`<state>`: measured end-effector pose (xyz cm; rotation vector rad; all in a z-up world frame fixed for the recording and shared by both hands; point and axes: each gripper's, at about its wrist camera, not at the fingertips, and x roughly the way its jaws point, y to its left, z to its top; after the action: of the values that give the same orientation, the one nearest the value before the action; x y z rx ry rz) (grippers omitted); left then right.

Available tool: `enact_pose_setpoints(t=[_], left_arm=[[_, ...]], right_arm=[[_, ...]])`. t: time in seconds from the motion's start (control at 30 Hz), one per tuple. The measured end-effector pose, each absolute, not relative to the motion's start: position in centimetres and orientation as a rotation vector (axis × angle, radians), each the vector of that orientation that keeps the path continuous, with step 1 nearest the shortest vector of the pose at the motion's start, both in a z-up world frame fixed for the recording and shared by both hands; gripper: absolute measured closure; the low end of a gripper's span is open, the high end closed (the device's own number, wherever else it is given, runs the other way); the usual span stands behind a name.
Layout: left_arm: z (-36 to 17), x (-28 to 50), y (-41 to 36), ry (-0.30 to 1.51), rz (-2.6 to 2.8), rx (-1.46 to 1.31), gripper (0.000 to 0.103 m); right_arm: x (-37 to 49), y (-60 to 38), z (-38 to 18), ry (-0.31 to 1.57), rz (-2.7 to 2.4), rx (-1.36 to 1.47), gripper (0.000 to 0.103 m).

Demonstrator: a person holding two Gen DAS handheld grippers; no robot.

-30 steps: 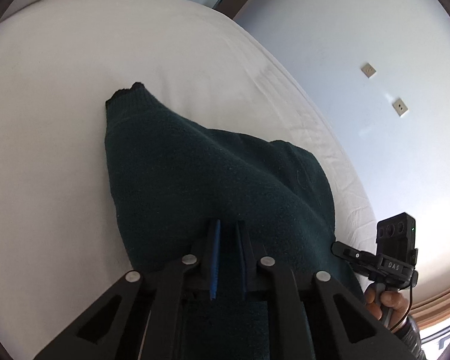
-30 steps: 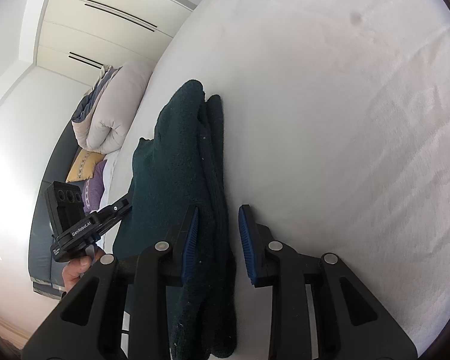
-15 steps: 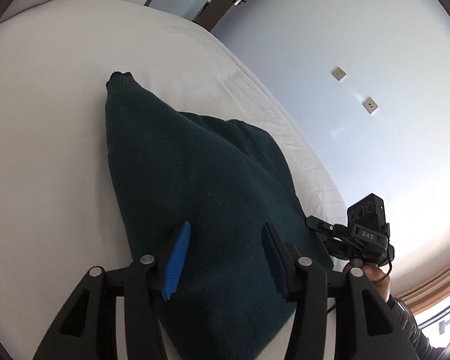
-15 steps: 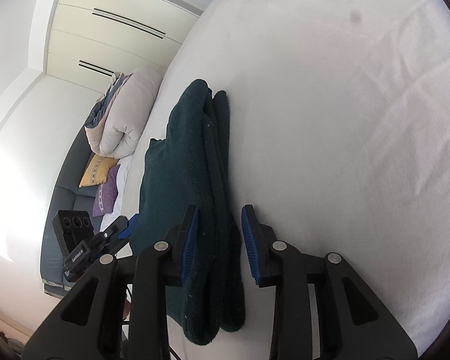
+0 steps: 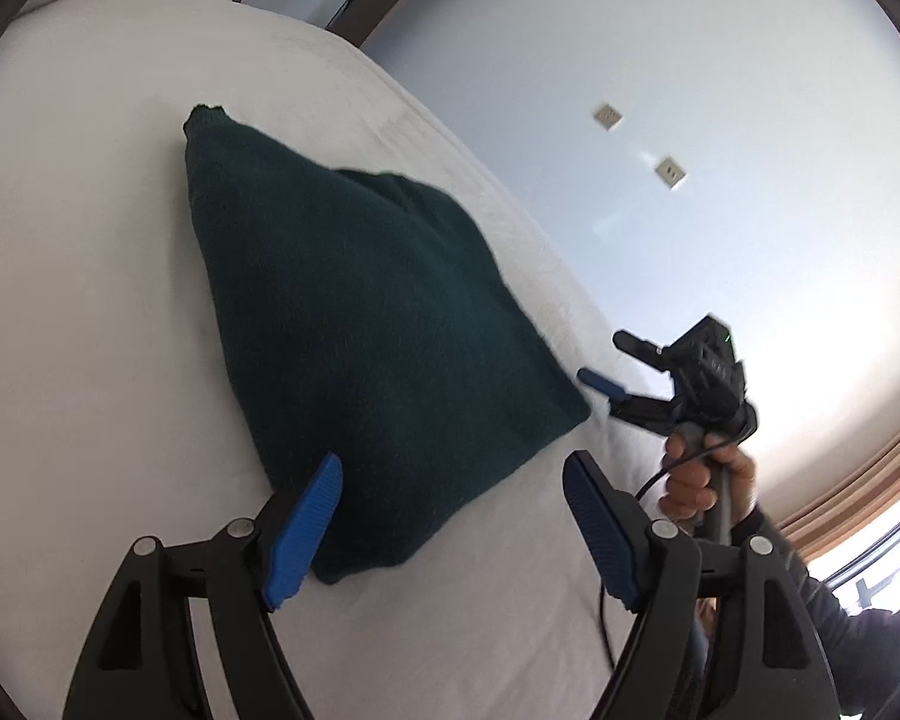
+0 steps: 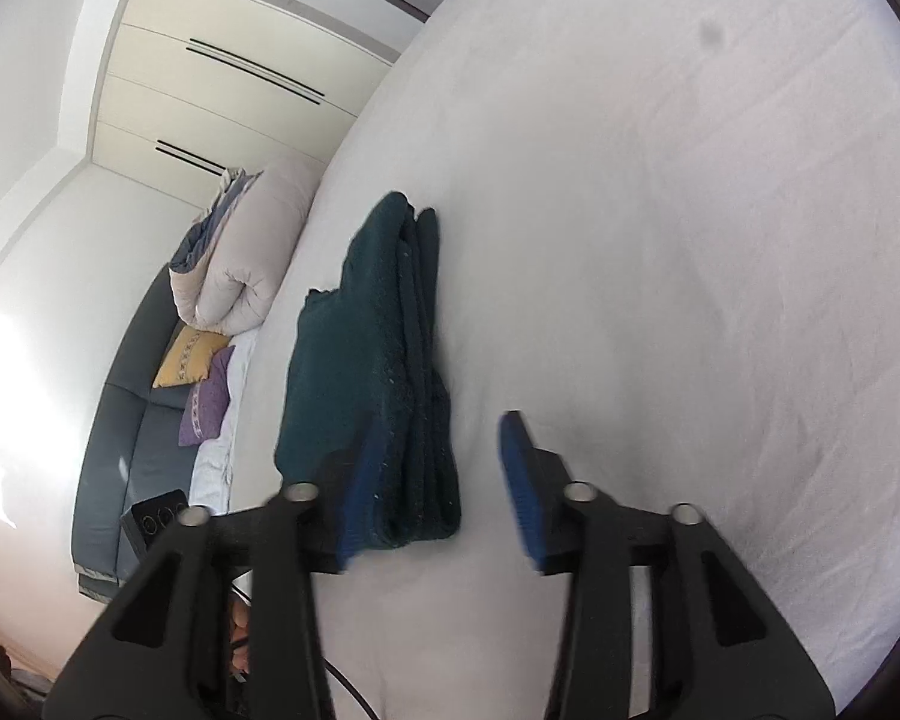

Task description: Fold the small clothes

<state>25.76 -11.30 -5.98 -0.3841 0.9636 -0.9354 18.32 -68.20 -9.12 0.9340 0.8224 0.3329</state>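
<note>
A dark green knitted garment (image 5: pixel 366 336) lies folded into a flat wedge on the white bed (image 5: pixel 78 276). In the right wrist view it shows as a stack of several layers (image 6: pixel 384 372). My left gripper (image 5: pixel 450 516) is open and empty, just behind the garment's near edge. My right gripper (image 6: pixel 435 486) is open and empty, its left finger over the garment's near end and its right finger over the bare sheet. The right gripper also shows in the left wrist view (image 5: pixel 606 390), held by a hand at the garment's right corner.
The bed edge runs close along the garment's right side, with a pale wall (image 5: pixel 690 120) beyond. A rolled duvet (image 6: pixel 252 252), yellow and purple cushions (image 6: pixel 201 372) and a grey sofa (image 6: pixel 126 438) lie past the bed's left edge. Wardrobe doors (image 6: pixel 222 78) stand behind.
My left gripper was shut on the garment, then opened and drew back off it. My right gripper opened wider and drew back. The garment has settled flat on the bed.
</note>
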Motion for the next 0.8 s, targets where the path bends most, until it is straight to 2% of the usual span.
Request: enact_pose_setpoints(t=[0.03, 0.13, 0.23, 0.3, 0.53, 0.8], left_arm=[[-5.7, 26.8, -10.5, 0.944, -0.939, -0.444, 0.014], [-6.0, 29.6, -8.2, 0.886, -0.948, -0.653, 0.007], [-8.4, 32.7, -8.4, 0.945, -1.058, -0.854, 0.003], [-9.6, 33.8, -9.0, 0.99, -1.022, -0.857, 0.004], [-9.1, 34.1, -10.5, 0.916, -1.044, -0.738, 0.002], [-11.9, 34.2, -4.8, 0.861, -1.098, -1.063, 0.002]], right_arm=[[18.4, -68.4, -8.6, 0.796, 0.333, 0.955, 0.029], [19.7, -68.4, -7.4, 0.764, 0.377, 0.984, 0.028], [22.2, -67.0, -7.1, 0.785, 0.428, 0.968, 0.028], [24.6, -66.1, -8.1, 0.835, 0.454, 0.986, 0.028], [30.1, -63.5, -10.7, 0.942, 0.478, 0.986, 0.03], [32.5, -61.8, -10.8, 1.017, 0.51, 0.885, 0.033]])
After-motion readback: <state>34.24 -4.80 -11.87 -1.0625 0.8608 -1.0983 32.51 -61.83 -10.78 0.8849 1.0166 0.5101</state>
